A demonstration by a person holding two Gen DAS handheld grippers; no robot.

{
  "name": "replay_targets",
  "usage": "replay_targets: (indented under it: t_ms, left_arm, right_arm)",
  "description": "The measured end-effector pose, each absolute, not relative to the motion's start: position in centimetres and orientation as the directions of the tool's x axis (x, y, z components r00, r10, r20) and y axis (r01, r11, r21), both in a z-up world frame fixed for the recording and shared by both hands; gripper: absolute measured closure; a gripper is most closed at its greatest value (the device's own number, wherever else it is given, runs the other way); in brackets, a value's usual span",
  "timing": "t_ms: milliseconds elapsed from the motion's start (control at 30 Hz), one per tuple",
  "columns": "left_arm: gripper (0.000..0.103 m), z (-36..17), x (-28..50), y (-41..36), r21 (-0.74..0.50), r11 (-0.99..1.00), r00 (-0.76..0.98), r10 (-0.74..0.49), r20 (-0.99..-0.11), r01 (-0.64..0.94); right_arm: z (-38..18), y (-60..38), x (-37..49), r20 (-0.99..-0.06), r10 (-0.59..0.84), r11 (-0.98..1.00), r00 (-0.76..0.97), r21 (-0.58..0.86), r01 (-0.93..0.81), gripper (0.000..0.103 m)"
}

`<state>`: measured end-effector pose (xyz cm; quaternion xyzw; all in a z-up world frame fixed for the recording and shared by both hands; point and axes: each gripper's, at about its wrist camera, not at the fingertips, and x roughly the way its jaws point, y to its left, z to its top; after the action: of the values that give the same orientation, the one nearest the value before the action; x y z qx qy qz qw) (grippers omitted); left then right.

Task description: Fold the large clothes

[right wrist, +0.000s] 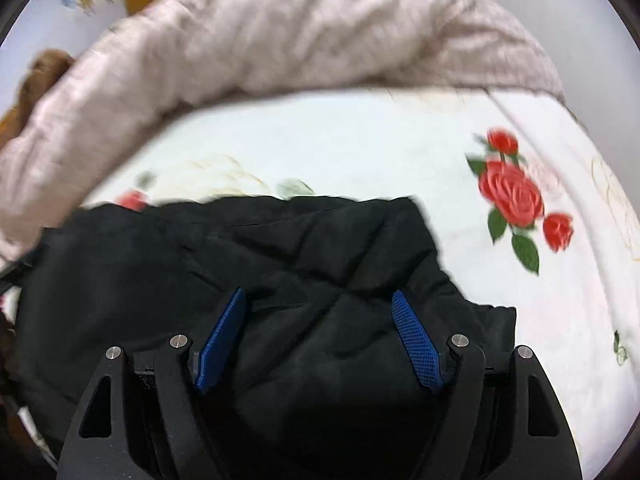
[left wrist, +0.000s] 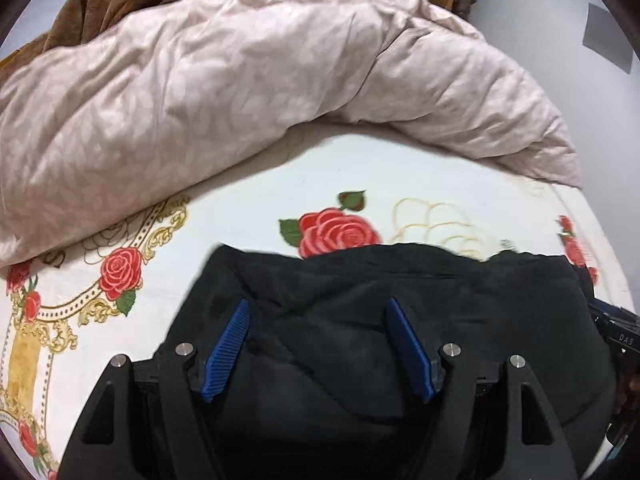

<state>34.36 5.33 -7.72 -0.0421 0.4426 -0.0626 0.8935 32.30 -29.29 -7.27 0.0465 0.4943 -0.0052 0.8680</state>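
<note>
A black padded garment (left wrist: 400, 320) lies bunched on the white rose-print bedsheet (left wrist: 248, 200). My left gripper (left wrist: 317, 307) points steeply down over the garment's left part. Its blue fingers (left wrist: 230, 344) stand wide apart, the cloth lies below and between them, and the pads press on nothing. In the right wrist view the same garment (right wrist: 304, 248) fills the lower middle. My right gripper (right wrist: 319, 293) hovers over the garment's right part, open, with a puffed fold between its blue fingers (right wrist: 416, 340). This view is motion-blurred.
A bulky pale pink quilt (left wrist: 240, 80) is heaped along the far side of the bed, also seen as the quilt (right wrist: 280, 32). A brown blanket (left wrist: 104, 4) lies behind it at the left. Bare sheet (right wrist: 540, 320) shows right of the garment. Part of the other gripper (left wrist: 616, 336) shows at the right edge.
</note>
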Motion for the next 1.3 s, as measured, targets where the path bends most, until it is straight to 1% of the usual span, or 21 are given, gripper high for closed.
replay_targets:
  t_ms: [67,167,367,533,633,667,733,833,900,967,1033,1100,1167,1200,1233,1300]
  left_arm:
    - [0.029,-9.0,34.4,5.5,-0.122,0.99,0.608,-0.136,-0.783,0.065]
    - [0.028,-10.6,34.3,5.7,-0.136,0.99,0.626,-0.133,-0.769,0.043]
    - [0.028,-11.6,34.7,5.4,-0.133,0.991,0.639,-0.124,-0.759,0.034]
    - [0.028,-11.0,35.1,5.4,-0.111,0.993,0.621,-0.107,-0.776,0.033]
    - [0.03,-9.0,34.7,5.4,-0.098,0.995,0.611,-0.099,-0.785,0.035]
    - [0.031,-8.1,34.4,5.3,-0.106,0.994,0.62,-0.108,-0.777,0.041]
    - [0.031,-5.8,33.4,4.4,-0.141,0.986,0.648,-0.163,-0.744,0.085]
    - [0.031,-3.3,32.4,0.8,-0.147,0.969,0.666,-0.243,-0.705,0.197]
    - [0.031,-2.9,32.2,-2.0,-0.176,0.947,0.641,-0.311,-0.701,0.268]
    - [0.031,-3.8,32.8,-4.8,-0.168,0.937,0.611,-0.33,-0.72,0.308]
    - [0.031,-5.9,34.0,-6.9,-0.17,0.932,0.555,-0.329,-0.764,0.319]
    - [0.031,-7.9,35.0,-8.2,-0.142,0.939,0.523,-0.296,-0.799,0.314]
    - [0.029,-9.4,36.0,-8.4,-0.16,0.941,0.508,-0.298,-0.808,0.297]
    - [0.029,-9.8,36.2,-8.5,-0.162,0.942,0.505,-0.296,-0.811,0.292]
    - [0.029,-10.1,36.3,-8.8,-0.155,0.943,0.508,-0.292,-0.81,0.294]
    - [0.028,-10.8,36.2,-9.2,-0.138,0.946,0.515,-0.279,-0.81,0.295]
  right_arm:
    - [-8.6,-30.1,32.3,-0.862,0.027,0.991,0.506,0.09,0.101,0.029]
    - [-9.5,-30.1,32.2,-0.857,0.01,0.991,0.516,0.079,0.112,0.029]
    - [-10.6,-30.3,33.0,-0.849,-0.008,0.988,0.528,0.073,0.133,0.029]
    - [-10.2,-30.3,33.0,-0.845,-0.014,0.988,0.534,0.071,0.138,0.029]
    - [-8.0,-30.3,32.4,-0.844,-0.025,0.989,0.535,0.058,0.137,0.029]
    - [-7.2,-30.3,32.1,-0.838,-0.03,0.989,0.546,0.056,0.14,0.029]
    - [-4.5,-29.9,31.0,-0.804,0.004,0.987,0.595,0.098,0.125,0.029]
    - [-2.0,-28.0,30.0,-0.764,0.059,0.989,0.643,0.131,0.065,0.029]
    - [-2.0,-27.0,30.4,-0.772,0.087,0.99,0.63,0.137,0.031,0.029]
    - [-3.0,-26.7,31.0,-0.793,0.07,0.993,0.605,0.116,0.037,0.029]
    - [-5.1,-27.8,32.1,-0.829,0.037,0.993,0.557,0.095,0.075,0.029]
    - [-6.8,-29.3,32.5,-0.847,0.018,0.991,0.532,0.088,0.105,0.029]
    - [-8.2,-30.7,32.7,-0.853,-0.008,0.988,0.522,0.073,0.134,0.029]
    - [-8.8,-31.4,32.8,-0.852,0.015,0.985,0.523,0.103,0.139,0.03]
    - [-9.1,-31.7,32.9,-0.851,0.025,0.983,0.524,0.117,0.143,0.03]
    - [-9.7,-31.6,33.0,-0.848,0.007,0.985,0.529,0.099,0.144,0.03]
